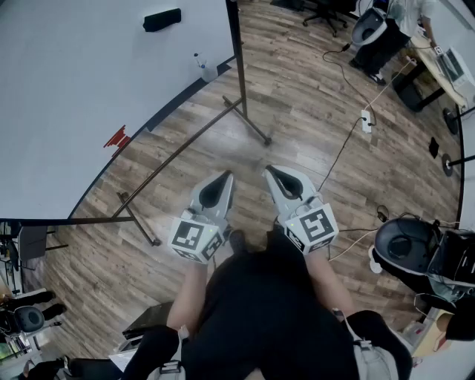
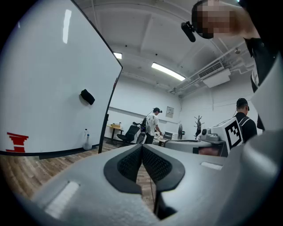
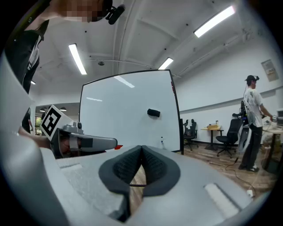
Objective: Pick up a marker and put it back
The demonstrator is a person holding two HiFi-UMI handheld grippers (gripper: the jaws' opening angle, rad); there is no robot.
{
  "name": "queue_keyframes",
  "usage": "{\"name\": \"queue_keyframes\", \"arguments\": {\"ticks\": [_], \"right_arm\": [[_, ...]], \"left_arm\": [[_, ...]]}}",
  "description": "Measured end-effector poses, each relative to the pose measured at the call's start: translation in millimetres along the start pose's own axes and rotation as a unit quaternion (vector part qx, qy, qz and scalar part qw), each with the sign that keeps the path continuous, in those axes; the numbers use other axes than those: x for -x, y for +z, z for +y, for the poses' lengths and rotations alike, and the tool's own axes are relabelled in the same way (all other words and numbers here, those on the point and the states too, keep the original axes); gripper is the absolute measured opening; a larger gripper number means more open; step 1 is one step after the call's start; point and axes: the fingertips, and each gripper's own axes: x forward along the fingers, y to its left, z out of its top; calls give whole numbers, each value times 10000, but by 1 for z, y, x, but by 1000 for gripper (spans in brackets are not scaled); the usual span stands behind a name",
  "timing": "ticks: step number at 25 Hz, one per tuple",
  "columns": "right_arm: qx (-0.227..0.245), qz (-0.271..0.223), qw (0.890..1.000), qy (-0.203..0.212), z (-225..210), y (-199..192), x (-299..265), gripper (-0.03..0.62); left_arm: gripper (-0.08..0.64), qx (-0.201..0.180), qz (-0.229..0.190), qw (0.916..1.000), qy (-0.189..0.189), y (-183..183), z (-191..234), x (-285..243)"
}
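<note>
Stood well back from the whiteboard (image 1: 89,82), with the left gripper (image 1: 223,178) and the right gripper (image 1: 273,174) held side by side at waist height. Pointed both tips toward the board's stand, probably as a rest pose with the task not yet under way. Saw both pairs of jaws pressed together, pad against pad, with nothing between them. Found no marker for certain in any view. Judged the small red thing (image 1: 116,137) low on the board the likeliest place for it, well apart from both grippers. Noted a black eraser (image 1: 162,19) stuck higher on the board and a bottle (image 1: 202,68) near its far lower corner, neither in the way of a likely reach.
</note>
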Motion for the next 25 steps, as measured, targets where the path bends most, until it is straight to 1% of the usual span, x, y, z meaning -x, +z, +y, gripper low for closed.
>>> {"name": "queue_keyframes", "arguments": {"ticks": [4, 10, 11, 15, 18, 22, 25], "right_arm": [[8, -15, 10000, -74, 22, -4, -9, 2], [82, 70, 9998, -159, 42, -2, -10, 2], [41, 36, 9999, -151, 44, 0, -10, 2], [-397, -261, 9988, -83, 53, 9, -11, 2], [-364, -247, 9988, -211, 60, 8, -13, 2], [-458, -159, 9981, -389, 69, 0, -8, 2], [-454, -122, 9982, -384, 74, -5, -9, 2]], "left_arm": [[13, -37, 26, 9999, -97, -1, 17, 18], [12, 49, -32, 9999, -161, 1, 30, 35], [14, 59, -47, 9998, -182, 1, 30, 37], [12, 83, -92, 9995, -289, 4, 30, 46], [12, 139, -109, 9991, -377, 3, 31, 54], [14, 220, -52, 9986, -480, -4, 30, 63], [13, 342, -42, 9975, -624, -12, 33, 62]]}}
